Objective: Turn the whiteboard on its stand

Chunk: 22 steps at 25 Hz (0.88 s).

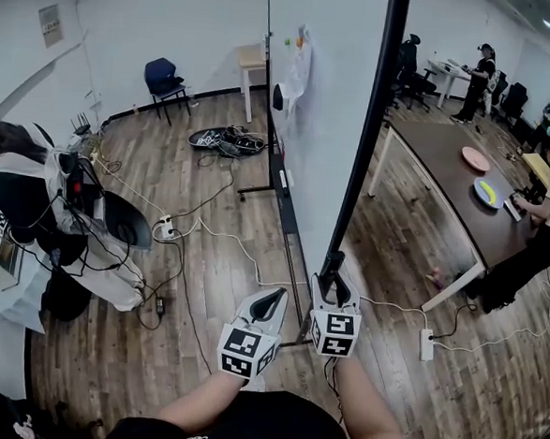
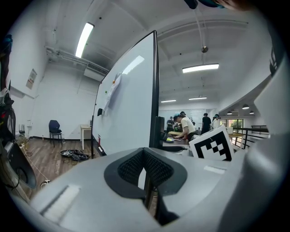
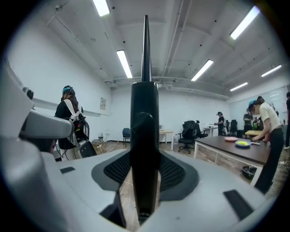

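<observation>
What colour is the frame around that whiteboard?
Black. The whiteboard frame shows best in the head view.

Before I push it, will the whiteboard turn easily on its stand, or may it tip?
Likely stiff: the whiteboard is a flat panel in a black frame, which the right gripper clasps at the edge. Being tall and wide, it probably swings heavily. Tipping seems unlikely, though the stand has only thin feet.

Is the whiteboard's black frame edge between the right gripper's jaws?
Yes, the right gripper view shows the whiteboard's black frame edge upright between the pads of the right gripper.
</observation>
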Tool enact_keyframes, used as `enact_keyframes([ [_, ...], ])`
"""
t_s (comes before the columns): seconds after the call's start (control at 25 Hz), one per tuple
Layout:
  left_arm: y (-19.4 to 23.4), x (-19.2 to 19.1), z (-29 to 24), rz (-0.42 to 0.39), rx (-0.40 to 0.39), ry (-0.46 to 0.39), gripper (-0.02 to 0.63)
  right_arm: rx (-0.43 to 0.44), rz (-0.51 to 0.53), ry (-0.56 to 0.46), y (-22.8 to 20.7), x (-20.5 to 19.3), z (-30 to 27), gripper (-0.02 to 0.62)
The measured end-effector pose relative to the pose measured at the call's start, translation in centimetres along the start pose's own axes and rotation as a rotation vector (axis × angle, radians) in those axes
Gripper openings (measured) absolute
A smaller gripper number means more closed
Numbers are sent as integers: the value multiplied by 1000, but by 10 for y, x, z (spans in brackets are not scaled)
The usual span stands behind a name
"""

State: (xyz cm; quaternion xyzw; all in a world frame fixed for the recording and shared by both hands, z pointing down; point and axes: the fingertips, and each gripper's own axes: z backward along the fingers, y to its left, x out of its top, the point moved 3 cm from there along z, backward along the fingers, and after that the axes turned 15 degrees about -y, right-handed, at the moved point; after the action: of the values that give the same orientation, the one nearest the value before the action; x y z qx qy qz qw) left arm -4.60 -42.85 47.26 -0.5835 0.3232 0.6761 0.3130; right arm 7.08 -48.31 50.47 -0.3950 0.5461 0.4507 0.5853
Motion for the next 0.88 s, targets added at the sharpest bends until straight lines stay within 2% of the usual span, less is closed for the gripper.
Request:
enact_keyframes([
  [0.48,-17,-3,-1,5,-12,6,9,26,1,8,-4,0,15,193],
  [0.88,-62,-13,19,26,31,16,9,32,-13,14,-13,4,50,192],
])
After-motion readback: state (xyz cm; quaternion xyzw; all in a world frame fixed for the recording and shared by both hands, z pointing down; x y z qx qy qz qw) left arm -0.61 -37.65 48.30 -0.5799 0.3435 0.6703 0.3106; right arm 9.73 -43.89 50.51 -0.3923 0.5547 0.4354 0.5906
